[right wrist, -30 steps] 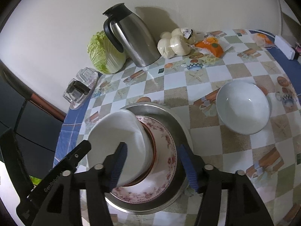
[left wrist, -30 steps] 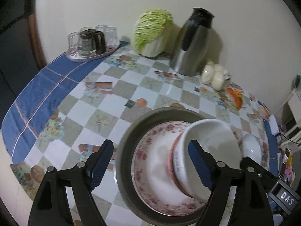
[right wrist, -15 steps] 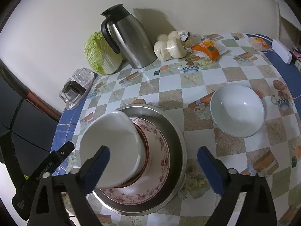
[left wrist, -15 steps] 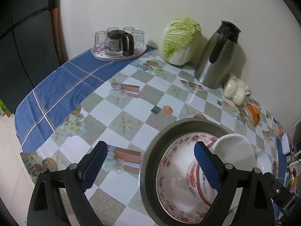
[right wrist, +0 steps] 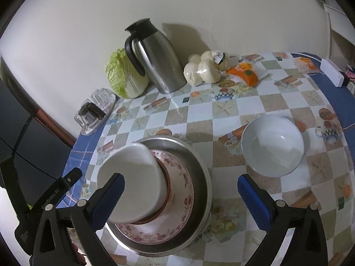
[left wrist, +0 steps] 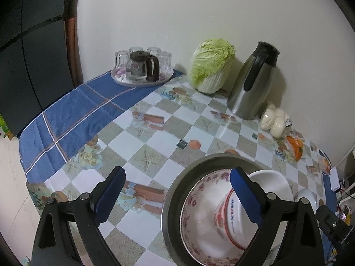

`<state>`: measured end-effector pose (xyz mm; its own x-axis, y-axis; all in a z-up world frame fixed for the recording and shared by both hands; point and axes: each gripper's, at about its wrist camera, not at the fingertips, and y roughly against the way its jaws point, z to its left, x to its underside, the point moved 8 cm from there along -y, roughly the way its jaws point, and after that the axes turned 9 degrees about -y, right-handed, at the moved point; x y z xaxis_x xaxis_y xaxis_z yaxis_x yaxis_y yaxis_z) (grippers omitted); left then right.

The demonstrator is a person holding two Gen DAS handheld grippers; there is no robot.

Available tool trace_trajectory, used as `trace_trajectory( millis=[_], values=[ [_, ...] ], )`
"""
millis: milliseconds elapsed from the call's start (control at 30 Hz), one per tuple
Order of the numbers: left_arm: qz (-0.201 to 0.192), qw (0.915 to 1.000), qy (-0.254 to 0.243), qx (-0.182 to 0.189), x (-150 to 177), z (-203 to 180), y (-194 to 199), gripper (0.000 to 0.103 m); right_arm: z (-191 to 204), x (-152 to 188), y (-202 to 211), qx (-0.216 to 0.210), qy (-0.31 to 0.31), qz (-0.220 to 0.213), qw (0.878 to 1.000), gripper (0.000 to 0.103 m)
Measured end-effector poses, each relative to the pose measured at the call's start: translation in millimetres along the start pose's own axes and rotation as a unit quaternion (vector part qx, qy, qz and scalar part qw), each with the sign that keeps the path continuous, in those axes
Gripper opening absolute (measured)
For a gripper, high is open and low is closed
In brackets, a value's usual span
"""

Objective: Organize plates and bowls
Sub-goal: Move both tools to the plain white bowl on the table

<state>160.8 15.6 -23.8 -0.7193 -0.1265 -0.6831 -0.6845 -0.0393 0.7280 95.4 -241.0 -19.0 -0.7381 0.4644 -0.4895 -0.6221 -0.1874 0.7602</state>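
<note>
White bowl (right wrist: pixel 131 181) nested against a red-banded bowl with blue lettering (left wrist: pixel 230 217), both tipped on their sides and leaning inside the pink-flowered plate (left wrist: pixel 195 201), itself seated in the round steel basin (left wrist: pixel 175 190) on the checked table (left wrist: pixel 155 137). Not upright, not flat; mouths turned sideways.

Left tongs (left wrist: pixel 177 177) spread wide, wider than a second ago, nothing clamped: one blue finger over bare table, the other in front of the tipped bowls, contact impossible to tell. Right tongs (right wrist: pixel 180 179) opening now from a half-closed stance a second back, fingers astride the basin, with no pad seen pressing on it. Tipped pair apparently let go and left to rest where it leans.

For the task, probably a stack half made: plate in basin settled, bowls placed but crooked. Likely still to do: righting the tipped pair, then fetching the second plain white bowl (right wrist: pixel 273 144), standing alone and upright on the table, well apart to the right of the basin. Some risk of the leaning pair rolling or sliding against the plate if nudged.
</note>
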Motion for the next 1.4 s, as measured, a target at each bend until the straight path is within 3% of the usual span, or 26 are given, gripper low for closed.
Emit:
trace_trajectory(
  millis=[233, 567, 800, 1000, 1167, 1400],
  values=[
    [-0.027, 0.9995, -0.008, 0.016, -7.2, -13.1, 9.5, 0.096, -28.8, -17.1, 17.8, 0.007, -0.016, -0.028, 0.999, 0.103],
    [-0.046, 0.9948, -0.047, 0.078, -12.4, -59.8, 22.2, 0.096, -97.3, -36.7, 40.7, 0.05, -0.063, -0.057, 0.995, 0.103],
    [-0.047, 0.9819, -0.113, 0.145, -7.8, -122.8, 32.9, 0.096, -142.7, -45.2, 54.0, 0.081, -0.103, -0.071, 0.989, 0.103],
    [-0.026, 0.9695, -0.172, 0.173, 7.4, -176.6, 29.8, 0.096, -168.7, -49.5, 56.4, 0.1, -0.121, -0.073, 0.985, 0.103],
    [0.006, 0.9626, -0.213, 0.167, 22.1, -215.6, 16.3, 0.096, -187.7, -50.6, 52.1, 0.118, -0.132, -0.068, 0.982, 0.103],
    [0.03, 0.9589, -0.235, 0.156, 29.3, -251.1, 0.4, 0.096, -207.7, -50.6, 40.9, 0.136, -0.145, -0.054, 0.979, 0.103]
  ],
)
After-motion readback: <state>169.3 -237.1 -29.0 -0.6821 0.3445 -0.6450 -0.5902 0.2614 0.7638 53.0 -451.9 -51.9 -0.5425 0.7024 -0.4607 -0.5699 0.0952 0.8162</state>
